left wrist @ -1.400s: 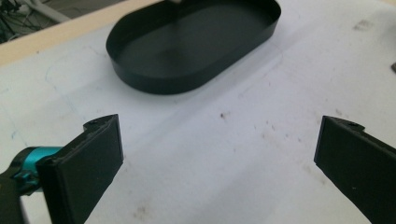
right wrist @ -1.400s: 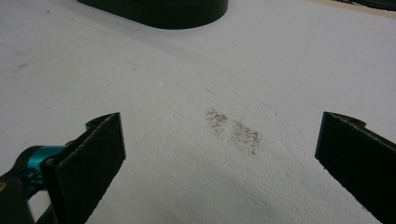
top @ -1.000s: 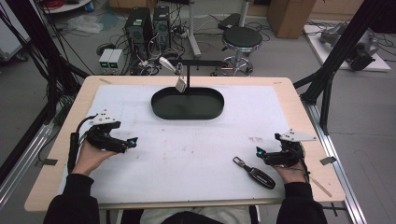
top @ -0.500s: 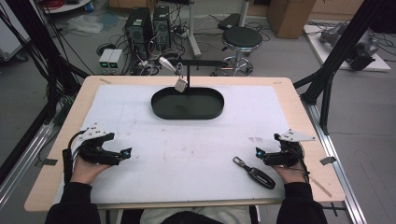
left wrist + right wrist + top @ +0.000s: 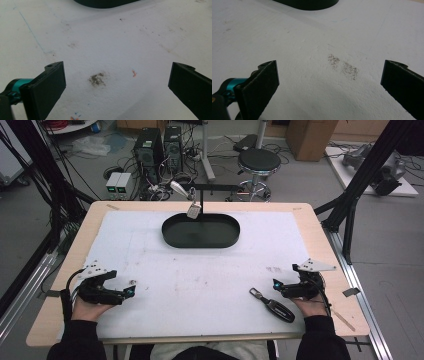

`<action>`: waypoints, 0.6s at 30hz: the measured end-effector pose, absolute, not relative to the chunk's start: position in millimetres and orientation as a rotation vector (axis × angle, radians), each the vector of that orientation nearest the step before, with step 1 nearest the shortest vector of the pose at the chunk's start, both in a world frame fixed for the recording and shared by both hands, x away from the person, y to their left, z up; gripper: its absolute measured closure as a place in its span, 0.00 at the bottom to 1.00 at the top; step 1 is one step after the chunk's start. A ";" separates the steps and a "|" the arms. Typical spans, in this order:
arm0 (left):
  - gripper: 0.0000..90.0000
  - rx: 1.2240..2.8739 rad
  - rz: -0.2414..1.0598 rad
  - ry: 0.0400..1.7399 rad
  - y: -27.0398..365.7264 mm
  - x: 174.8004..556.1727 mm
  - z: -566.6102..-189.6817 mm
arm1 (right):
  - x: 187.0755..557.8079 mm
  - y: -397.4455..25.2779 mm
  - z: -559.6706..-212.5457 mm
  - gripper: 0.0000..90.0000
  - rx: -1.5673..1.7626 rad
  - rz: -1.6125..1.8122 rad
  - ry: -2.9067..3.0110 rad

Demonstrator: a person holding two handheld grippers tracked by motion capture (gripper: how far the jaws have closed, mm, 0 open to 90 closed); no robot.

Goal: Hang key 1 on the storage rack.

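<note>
We see a slim black key fob [image 5: 272, 305] with a metal end lying flat near the counter's [image 5: 310, 220] front edge, just beside our right gripper [image 5: 276, 285]. Left gripper [image 5: 131, 291] and right both gape empty.

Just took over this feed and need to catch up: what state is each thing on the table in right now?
Left tool: open, nothing between its jaws, low over the white mat.
Right tool: open, holding nothing, low over the mat.
Car key: lying flat on the mat, beside the right tool, not gripped.
Black tray: upright, looks empty.
Small tag: hanging from the stand above the tray's far rim.
</note>
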State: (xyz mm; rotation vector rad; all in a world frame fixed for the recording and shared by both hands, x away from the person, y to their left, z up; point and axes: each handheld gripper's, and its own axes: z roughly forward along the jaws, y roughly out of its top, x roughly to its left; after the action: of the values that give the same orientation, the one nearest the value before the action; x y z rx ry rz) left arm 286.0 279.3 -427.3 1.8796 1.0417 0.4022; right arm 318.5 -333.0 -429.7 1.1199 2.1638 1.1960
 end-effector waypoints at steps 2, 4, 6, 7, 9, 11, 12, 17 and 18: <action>0.02 1.875 0.403 1.046 280.6 284.3 -428.2 | 318.0 -331.4 -429.1 0.01 1.121 1.196 2.172; 0.02 1.874 0.406 1.042 281.5 283.1 -428.5 | 317.9 -329.9 -428.6 0.01 1.112 1.195 2.183; 0.02 1.877 0.408 1.038 281.9 282.3 -428.7 | 316.6 -326.8 -426.8 0.01 1.109 1.198 2.200; 0.02 1.876 0.409 1.038 281.9 282.3 -429.0 | 315.4 -322.3 -424.1 0.01 1.089 1.199 2.219; 0.02 1.877 0.410 1.039 282.0 282.7 -429.5 | 314.7 -316.6 -421.7 0.01 1.069 1.198 2.244; 0.02 1.881 0.410 1.036 282.2 283.1 -429.7 | 314.6 -311.1 -420.6 0.01 1.048 1.190 2.268; 0.02 1.880 0.409 1.036 281.7 282.9 -429.9 | 314.6 -311.1 -420.6 0.01 1.048 1.190 2.268; 0.02 1.880 0.408 1.035 282.0 282.9 -431.0 | 312.5 -292.8 -419.0 0.01 0.985 1.122 2.361; 0.02 1.880 0.408 1.035 282.0 282.9 -431.0 | 312.5 -292.8 -419.0 0.01 0.985 1.122 2.361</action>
State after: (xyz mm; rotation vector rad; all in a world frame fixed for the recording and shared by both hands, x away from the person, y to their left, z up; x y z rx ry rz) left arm 282.9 282.0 -431.0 1.8804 1.0347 0.4083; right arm 312.5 -292.8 -419.0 0.9854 2.3609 1.1216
